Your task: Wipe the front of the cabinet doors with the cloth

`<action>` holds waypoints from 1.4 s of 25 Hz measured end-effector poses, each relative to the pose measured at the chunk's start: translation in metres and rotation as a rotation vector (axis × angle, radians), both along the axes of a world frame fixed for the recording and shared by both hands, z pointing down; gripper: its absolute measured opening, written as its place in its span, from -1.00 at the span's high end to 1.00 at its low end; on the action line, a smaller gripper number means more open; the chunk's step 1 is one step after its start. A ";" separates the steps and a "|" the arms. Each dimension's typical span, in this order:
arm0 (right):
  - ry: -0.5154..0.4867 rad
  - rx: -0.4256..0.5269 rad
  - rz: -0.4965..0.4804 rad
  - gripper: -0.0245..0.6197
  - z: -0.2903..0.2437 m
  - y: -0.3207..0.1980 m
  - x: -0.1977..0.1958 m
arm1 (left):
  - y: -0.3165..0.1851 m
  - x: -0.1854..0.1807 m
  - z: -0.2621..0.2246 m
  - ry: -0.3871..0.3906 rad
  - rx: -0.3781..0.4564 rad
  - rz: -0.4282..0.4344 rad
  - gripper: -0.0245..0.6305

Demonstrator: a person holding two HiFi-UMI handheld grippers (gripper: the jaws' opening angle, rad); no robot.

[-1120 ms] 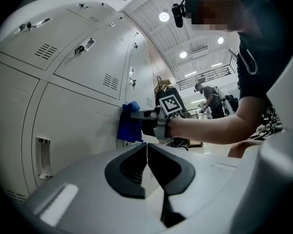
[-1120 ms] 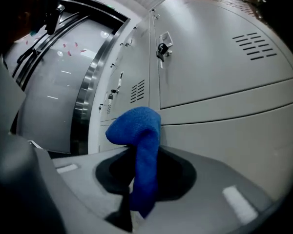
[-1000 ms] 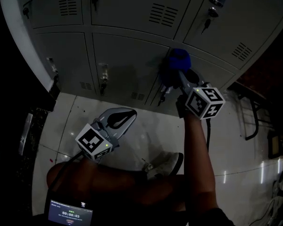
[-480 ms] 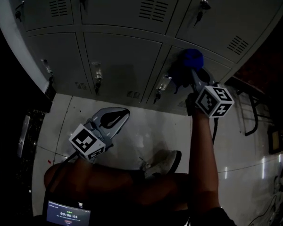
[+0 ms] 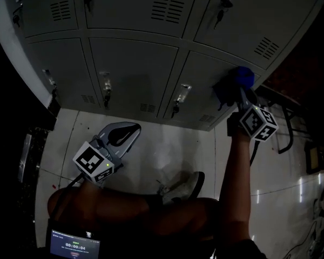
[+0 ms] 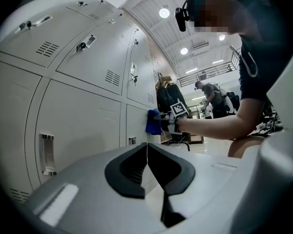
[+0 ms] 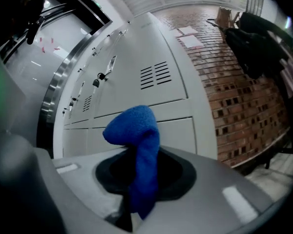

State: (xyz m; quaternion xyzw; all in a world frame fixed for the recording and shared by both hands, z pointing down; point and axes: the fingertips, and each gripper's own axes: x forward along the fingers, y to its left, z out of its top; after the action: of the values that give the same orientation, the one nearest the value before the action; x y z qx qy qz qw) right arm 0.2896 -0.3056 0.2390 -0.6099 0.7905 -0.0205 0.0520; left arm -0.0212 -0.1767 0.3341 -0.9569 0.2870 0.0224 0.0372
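The right gripper (image 5: 240,90) pinches the blue cloth (image 7: 134,126) tight between its jaws. The cloth rests against the lower right locker door (image 5: 202,82), near the end of the row. The left gripper (image 6: 147,156) is closed with nothing in it and hangs low over the floor (image 5: 167,150).

The cloth could slip out if it is pushed too hard. It could also catch on a key (image 5: 175,111) hanging from a lock nearby.

The doors are smooth grey metal with small vent slots (image 5: 167,9). The floor is shiny, and a brick wall (image 7: 234,82) stands beside the lockers.
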 end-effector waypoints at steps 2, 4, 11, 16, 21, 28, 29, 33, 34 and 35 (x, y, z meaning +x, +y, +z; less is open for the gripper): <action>-0.020 0.002 0.040 0.70 0.001 0.003 0.019 | 0.001 0.001 0.000 0.000 0.000 0.001 0.89; -0.024 0.002 0.081 0.70 0.003 0.006 0.037 | 0.001 0.001 0.000 -0.001 0.001 0.003 0.89; -0.059 0.002 0.123 0.70 0.007 0.015 0.068 | 0.001 0.003 0.001 -0.007 0.002 -0.002 0.89; 0.010 0.040 -0.006 0.70 -0.005 0.030 0.010 | 0.000 0.001 -0.002 -0.004 0.009 -0.003 0.89; 0.140 0.038 -0.174 0.70 -0.003 0.025 -0.087 | -0.001 0.001 -0.001 -0.004 0.006 -0.005 0.89; 0.241 -0.017 -0.301 0.70 0.019 0.000 -0.179 | 0.000 -0.002 -0.003 0.005 0.005 -0.004 0.89; 0.253 -0.029 -0.304 0.70 0.024 -0.005 -0.183 | 0.000 -0.002 -0.004 0.007 0.006 -0.003 0.89; 0.230 -0.064 -0.288 0.70 0.040 -0.021 -0.186 | 0.000 -0.004 -0.005 0.011 0.010 -0.005 0.89; 0.216 -0.069 -0.287 0.70 0.043 -0.022 -0.186 | -0.001 -0.004 -0.005 0.012 0.008 -0.006 0.89; 0.213 -0.074 -0.285 0.70 0.046 -0.022 -0.186 | -0.001 -0.004 -0.005 0.013 0.005 -0.006 0.89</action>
State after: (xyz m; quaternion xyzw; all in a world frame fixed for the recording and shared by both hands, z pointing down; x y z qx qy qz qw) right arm 0.1041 -0.3273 0.2849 -0.4918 0.8687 0.0082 -0.0579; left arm -0.0254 -0.1778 0.3294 -0.9558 0.2902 0.0293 0.0380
